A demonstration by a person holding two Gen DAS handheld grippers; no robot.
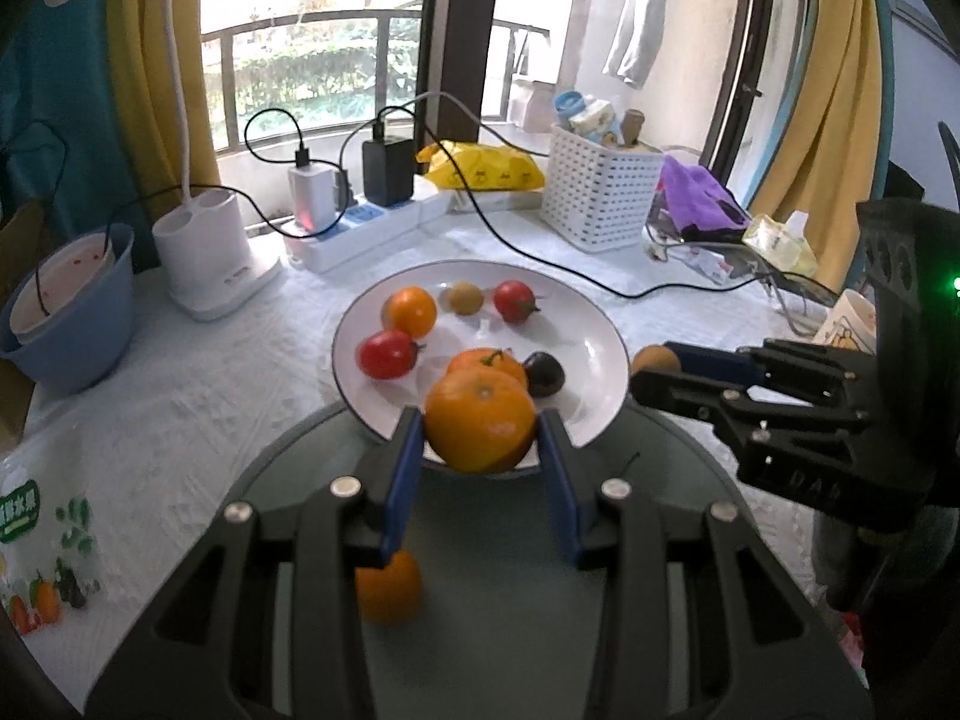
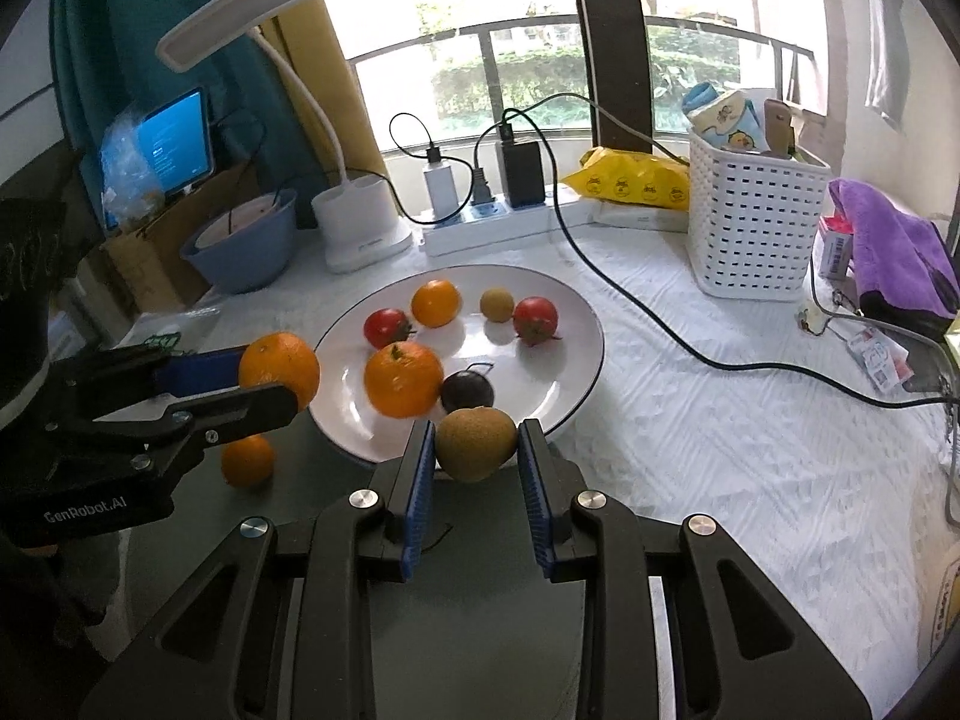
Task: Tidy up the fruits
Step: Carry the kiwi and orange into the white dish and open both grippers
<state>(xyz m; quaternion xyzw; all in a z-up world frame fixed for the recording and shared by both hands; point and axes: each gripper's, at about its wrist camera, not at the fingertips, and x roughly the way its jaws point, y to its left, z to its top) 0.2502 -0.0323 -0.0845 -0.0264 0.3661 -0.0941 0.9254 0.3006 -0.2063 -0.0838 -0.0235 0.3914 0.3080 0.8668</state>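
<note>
A white plate holds two oranges, two red tomatoes, a small brown kiwi and a dark purple fruit. My left gripper is shut on an orange and holds it over the plate's near left rim. My right gripper is shut on a brown kiwi at the plate's near right rim. Another orange lies on a dark round board below the grippers.
A black cable crosses the white cloth right of the plate. Behind stand a power strip with chargers, a white lamp base, a blue bowl, a white basket and a purple cloth. A printed fruit bag lies at the left.
</note>
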